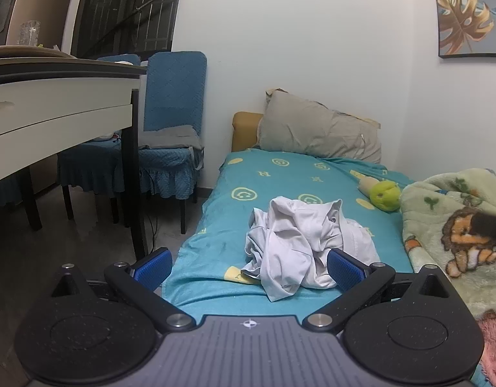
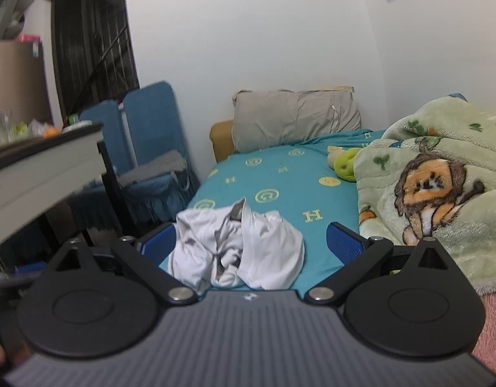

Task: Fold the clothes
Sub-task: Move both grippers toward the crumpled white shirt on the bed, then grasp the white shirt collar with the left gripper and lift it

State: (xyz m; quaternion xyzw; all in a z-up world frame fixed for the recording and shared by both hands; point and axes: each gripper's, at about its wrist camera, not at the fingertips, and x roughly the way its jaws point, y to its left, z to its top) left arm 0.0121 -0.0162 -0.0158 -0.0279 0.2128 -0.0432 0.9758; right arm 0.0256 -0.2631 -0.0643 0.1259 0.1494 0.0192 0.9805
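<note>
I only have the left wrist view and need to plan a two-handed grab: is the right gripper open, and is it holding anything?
Observer: The right gripper is open and holds nothing.
Operator: Where is the garment relative to it?
Observer: The white garment lies crumpled on the teal sheet, ahead of the gripper and nearer its left finger; the other finger has bare sheet in front of it.
Operator: Anything crowding that side?
Observer: The lion blanket is heaped just beyond that finger, apart from the garment.
</note>
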